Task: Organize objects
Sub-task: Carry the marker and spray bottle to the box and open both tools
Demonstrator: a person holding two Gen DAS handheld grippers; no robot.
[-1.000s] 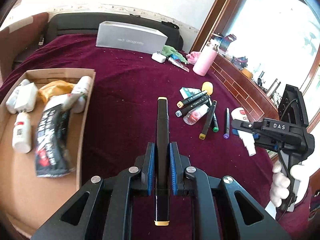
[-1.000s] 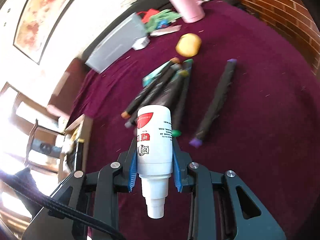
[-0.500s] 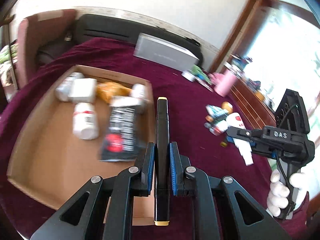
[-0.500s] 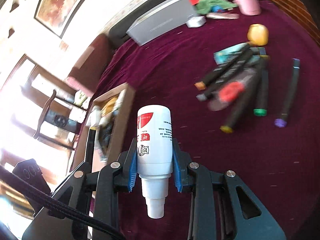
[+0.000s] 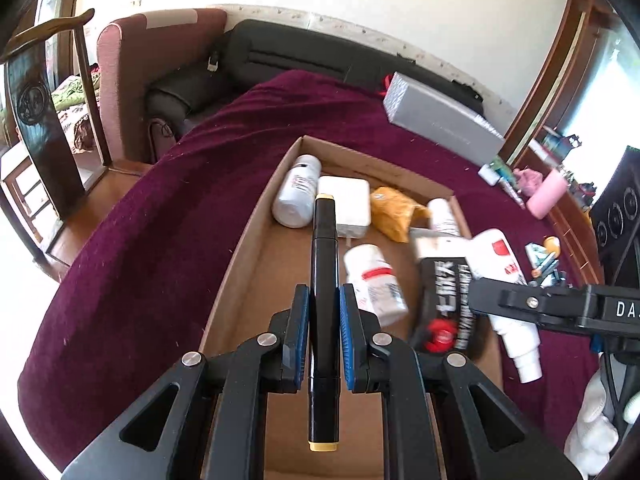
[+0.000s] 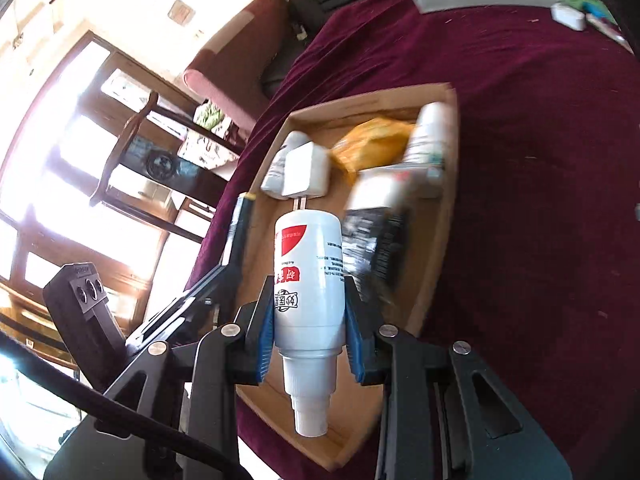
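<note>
Left tool (image 5: 324, 332) clamps a black marker (image 5: 325, 280), poised above the box (image 5: 248, 248) near its left wall. Right tool (image 6: 310, 336) grips a white bottle (image 6: 309, 276), cap toward camera, over the box's near end.

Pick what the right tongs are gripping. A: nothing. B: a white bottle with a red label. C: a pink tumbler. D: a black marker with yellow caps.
B: the right tongs are clamped on the white bottle over the cardboard box; the marker sits in the left tongs.
</note>
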